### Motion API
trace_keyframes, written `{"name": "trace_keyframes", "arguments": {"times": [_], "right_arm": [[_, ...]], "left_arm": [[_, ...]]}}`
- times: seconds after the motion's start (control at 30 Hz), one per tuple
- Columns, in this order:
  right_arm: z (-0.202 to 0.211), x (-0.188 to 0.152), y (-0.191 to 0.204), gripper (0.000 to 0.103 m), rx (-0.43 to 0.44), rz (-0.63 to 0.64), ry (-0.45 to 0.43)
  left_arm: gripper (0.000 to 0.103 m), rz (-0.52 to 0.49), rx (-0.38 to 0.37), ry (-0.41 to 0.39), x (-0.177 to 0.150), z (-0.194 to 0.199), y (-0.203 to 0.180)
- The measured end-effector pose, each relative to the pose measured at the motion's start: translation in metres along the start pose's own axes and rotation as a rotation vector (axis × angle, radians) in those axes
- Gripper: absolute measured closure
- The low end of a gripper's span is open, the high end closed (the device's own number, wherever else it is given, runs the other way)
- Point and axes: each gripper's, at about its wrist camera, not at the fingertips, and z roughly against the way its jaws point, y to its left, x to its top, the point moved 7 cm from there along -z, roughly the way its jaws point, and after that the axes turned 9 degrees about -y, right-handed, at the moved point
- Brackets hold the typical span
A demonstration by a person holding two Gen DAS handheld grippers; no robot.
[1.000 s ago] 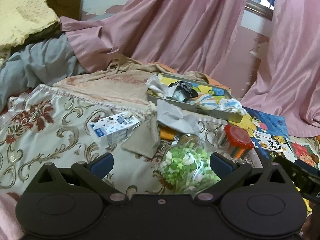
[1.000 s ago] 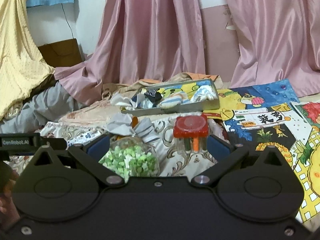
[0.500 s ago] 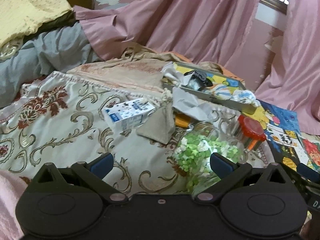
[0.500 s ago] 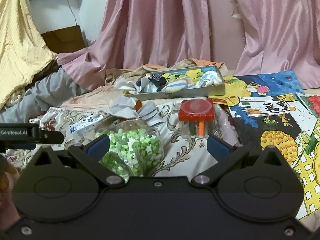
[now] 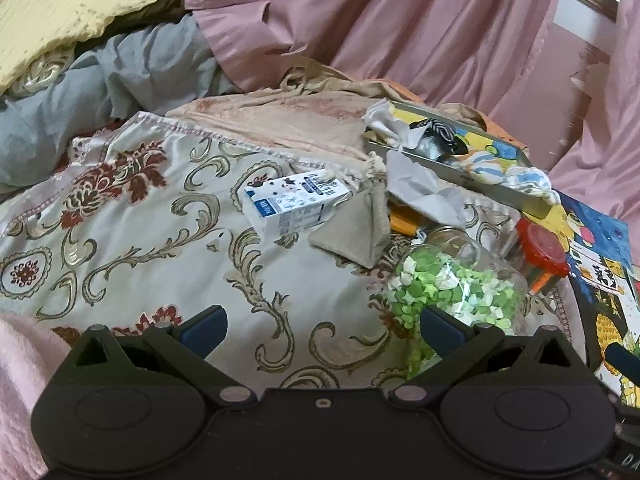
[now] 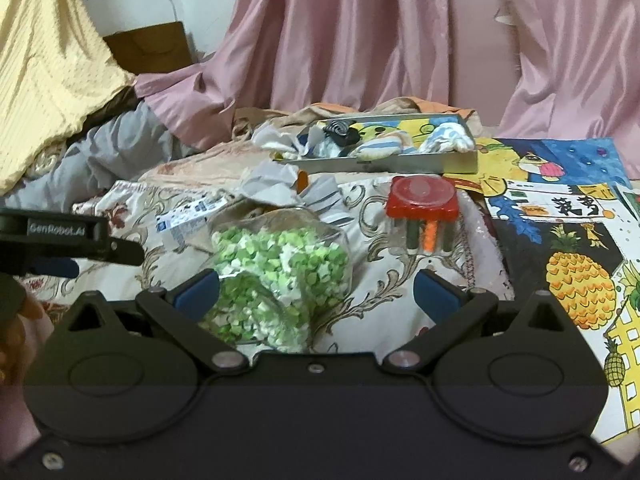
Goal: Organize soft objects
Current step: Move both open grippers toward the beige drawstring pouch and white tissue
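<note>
My left gripper [image 5: 322, 326] hangs open and empty over the patterned bedspread [image 5: 140, 240]. Ahead of it lie a beige drawstring pouch [image 5: 356, 228] and a crumpled grey-white cloth [image 5: 420, 192]. Behind them a metal tray [image 5: 496, 192] holds rolled socks [image 5: 520, 178]. My right gripper [image 6: 316, 294] is open too, low over the bed, with a jar of green paper stars [image 6: 280, 272] lying on its side just in front of its left finger. The striped cloth [image 6: 280, 184] and the tray [image 6: 380, 166] with socks [image 6: 444, 140] lie beyond the jar.
A milk carton [image 5: 294, 204] rests against the pouch. A red-lidded clear box [image 6: 422, 208] stands right of the jar. Picture mats [image 6: 560, 208] cover the bed on the right. Pink curtains [image 6: 340, 40] and heaped bedding [image 5: 100, 72] close off the back and left.
Both grippers have come lower and nearer the bed. The left view has swung left, so the jar now sits at its right; in the right view the jar looms larger. Both stay open.
</note>
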Motion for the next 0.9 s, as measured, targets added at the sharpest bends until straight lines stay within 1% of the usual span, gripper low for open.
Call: {"name": "trace_keyframes", "arguments": {"times": [0.43, 0.77, 0.9], "right_arm": [[-0.0084, -0.0031, 0.0000, 0.000, 0.021, -0.022, 0.017], [-0.0101, 0.0012, -0.0009, 0.000, 0.028, -0.050, 0.005], [-0.0110, 0.0013, 0.0000, 0.000, 0.019, -0.047, -0.003]], "left_arm": [[0.001, 0.009, 0.003, 0.010, 0.0002, -0.0018, 0.0011], [0.001, 0.011, 0.001, 0.009, 0.0012, -0.0025, -0.0010], [0.001, 0.031, -0.003, 0.008, 0.0027, -0.0062, 0.0000]]}}
